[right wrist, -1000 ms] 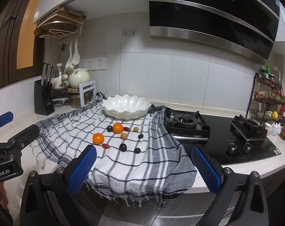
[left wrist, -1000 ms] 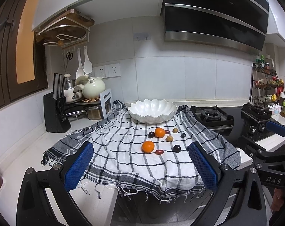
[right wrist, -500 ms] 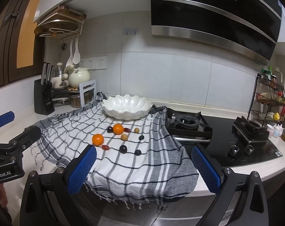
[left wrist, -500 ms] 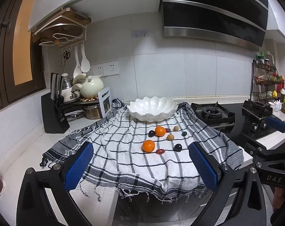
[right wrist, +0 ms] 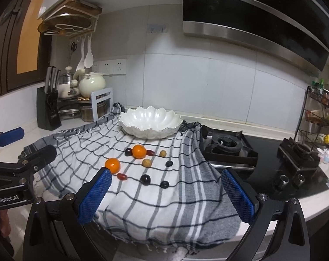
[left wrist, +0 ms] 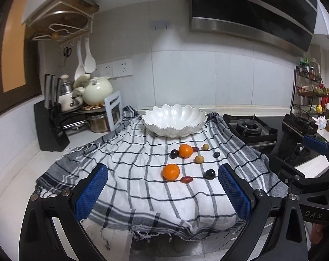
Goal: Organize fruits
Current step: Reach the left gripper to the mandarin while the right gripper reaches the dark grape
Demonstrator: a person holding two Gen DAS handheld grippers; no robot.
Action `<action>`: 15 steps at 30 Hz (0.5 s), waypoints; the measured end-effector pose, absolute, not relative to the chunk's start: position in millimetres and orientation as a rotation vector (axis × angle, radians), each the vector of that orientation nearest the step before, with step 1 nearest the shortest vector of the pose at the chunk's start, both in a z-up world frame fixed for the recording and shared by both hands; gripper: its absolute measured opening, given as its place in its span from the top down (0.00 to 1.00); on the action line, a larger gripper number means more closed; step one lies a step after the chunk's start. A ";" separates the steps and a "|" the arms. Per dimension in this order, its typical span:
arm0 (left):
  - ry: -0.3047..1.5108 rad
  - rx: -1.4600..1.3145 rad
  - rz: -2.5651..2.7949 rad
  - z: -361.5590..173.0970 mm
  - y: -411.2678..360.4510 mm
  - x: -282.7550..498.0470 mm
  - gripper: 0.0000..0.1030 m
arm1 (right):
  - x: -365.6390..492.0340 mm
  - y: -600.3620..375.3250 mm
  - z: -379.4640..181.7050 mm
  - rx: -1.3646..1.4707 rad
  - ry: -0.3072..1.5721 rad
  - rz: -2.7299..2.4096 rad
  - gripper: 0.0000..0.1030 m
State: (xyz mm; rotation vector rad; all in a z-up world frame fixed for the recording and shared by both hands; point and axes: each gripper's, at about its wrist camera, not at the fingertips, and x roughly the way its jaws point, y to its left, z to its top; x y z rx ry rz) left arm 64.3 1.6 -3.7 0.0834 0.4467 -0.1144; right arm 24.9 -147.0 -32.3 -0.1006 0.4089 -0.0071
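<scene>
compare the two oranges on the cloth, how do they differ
The far orange lies close to the white bowl, a dark grape and a red fruit touching its sides. The near orange lies closer to the grippers and stands alone. Both are round, bright orange and alike in size.

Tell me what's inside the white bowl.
The bowl looks empty: only its bare white inner wall shows. Its bottom is hidden behind the near rim. All fruit, like the oranges, lies on the cloth.
</scene>
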 end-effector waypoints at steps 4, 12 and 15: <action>0.458 0.097 -0.124 -7.3 1.0 87.9 0.03 | 49.8 -144.7 -37.8 -0.089 0.433 0.008 0.05; 0.546 0.098 -0.170 -27.1 1.8 144.0 0.13 | 102.7 -136.1 -58.4 -0.078 0.506 0.046 0.19; 0.582 0.105 -0.187 -36.3 1.4 161.7 0.17 | 120.6 -134.1 -68.6 -0.079 0.544 0.053 0.25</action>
